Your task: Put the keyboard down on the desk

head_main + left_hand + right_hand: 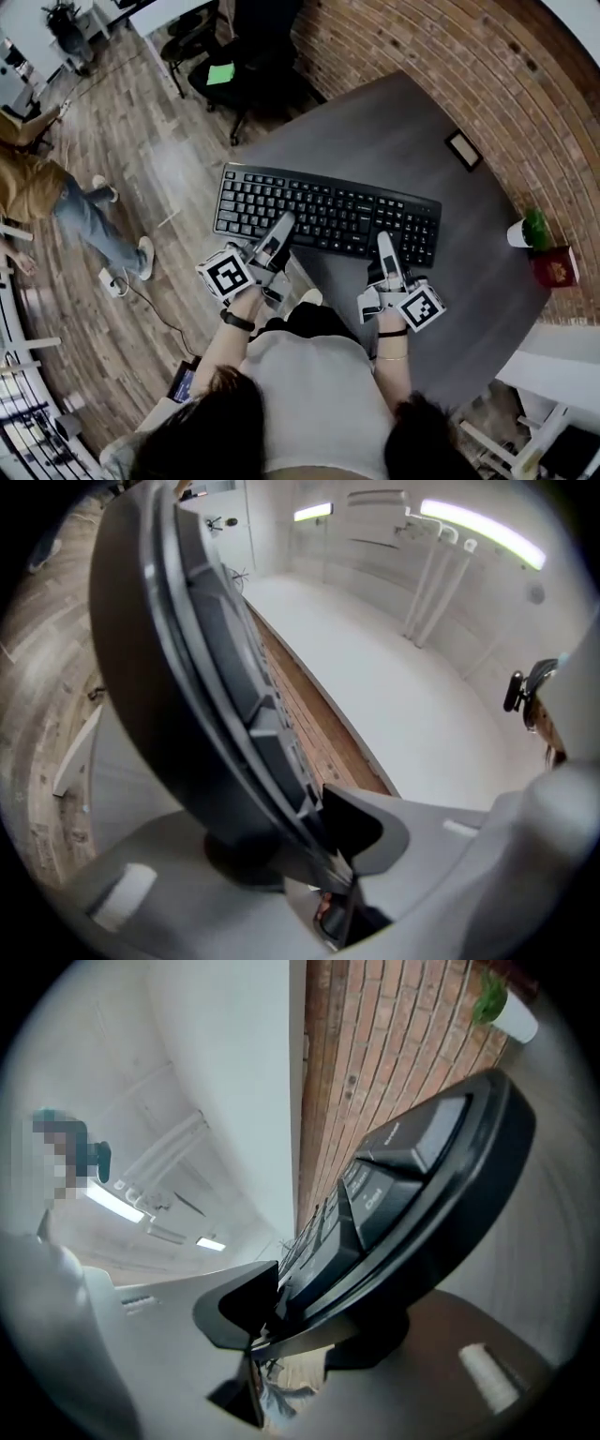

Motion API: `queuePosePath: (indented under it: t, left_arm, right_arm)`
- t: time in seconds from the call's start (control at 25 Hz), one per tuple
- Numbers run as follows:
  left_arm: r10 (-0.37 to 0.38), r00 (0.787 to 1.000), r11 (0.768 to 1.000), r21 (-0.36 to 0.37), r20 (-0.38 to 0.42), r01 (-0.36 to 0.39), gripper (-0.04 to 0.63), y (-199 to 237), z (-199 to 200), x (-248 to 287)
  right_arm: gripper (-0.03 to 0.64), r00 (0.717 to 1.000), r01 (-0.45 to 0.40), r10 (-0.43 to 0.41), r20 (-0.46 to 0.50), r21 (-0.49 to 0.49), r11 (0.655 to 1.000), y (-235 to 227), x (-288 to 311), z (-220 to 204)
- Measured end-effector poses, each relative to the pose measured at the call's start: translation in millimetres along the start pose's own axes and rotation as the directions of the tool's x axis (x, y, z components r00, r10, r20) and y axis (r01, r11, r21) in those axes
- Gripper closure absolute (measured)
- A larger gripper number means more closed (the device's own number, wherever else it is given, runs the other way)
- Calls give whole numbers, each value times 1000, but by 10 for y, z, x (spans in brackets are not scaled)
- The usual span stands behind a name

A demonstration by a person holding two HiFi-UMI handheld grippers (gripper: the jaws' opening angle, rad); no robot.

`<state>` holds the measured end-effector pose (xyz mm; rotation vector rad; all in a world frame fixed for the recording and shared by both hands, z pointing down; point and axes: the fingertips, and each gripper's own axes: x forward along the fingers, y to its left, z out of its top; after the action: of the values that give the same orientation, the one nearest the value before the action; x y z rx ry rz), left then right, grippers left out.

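A black keyboard (328, 212) is held level above the near edge of the dark grey desk (394, 141), its left end out past the desk over the wooden floor. My left gripper (278, 232) is shut on the keyboard's near edge left of the middle; my right gripper (385, 246) is shut on the near edge toward its right end. In the left gripper view the keyboard (202, 686) fills the left side, clamped between the jaws. The right gripper view shows the keyboard (412, 1194) edge-on between its jaws, keys facing up-left.
A small framed dark object (463, 149) lies on the desk near the brick wall. A white pot with a green plant (527, 231) and a red box (554, 265) stand at the desk's right edge. An office chair (246, 66) stands beyond the desk. A person (47, 192) stands at left.
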<state>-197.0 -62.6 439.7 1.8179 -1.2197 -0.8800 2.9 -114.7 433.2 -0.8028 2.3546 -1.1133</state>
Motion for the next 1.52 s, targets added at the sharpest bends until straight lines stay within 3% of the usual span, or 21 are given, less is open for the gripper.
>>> queuePosePath:
  t: [0.2,0.36,0.48,0.76,1.08,1.36,1.52]
  left_arm:
    - [-83,985,997,-18,-149,81,437,-125,-369,873]
    - [-139,958,990,-46,-251,131,437,-228,-675,1364]
    - [-175,930,985,-68,-324,161,437,-322,-934,1650]
    - [-242,841,970,-130,-484,204,437,-375,-1360,2120]
    - [-294,731,956,-183,-616,230,437,-339,-1561,2513]
    - [-327,674,945,-229,-663,233,437,-276,-1649,2628]
    - [-326,663,945,-231,-673,230,437,-269,-1697,2619]
  right_arm:
    - [483,985,99,-96,145,-17,995,-378,-285,632]
    - [483,956,175,-168,239,-7,985,-603,-552,960]
    - [483,928,223,-213,306,0,975,-718,-785,1161]
    - [483,840,345,-325,435,34,938,-867,-1144,1362]
    - [482,727,452,-421,543,83,888,-919,-1256,1424]
    - [480,676,496,-460,576,106,862,-967,-1262,1372]
    - [480,664,502,-468,583,117,857,-961,-1303,1349]
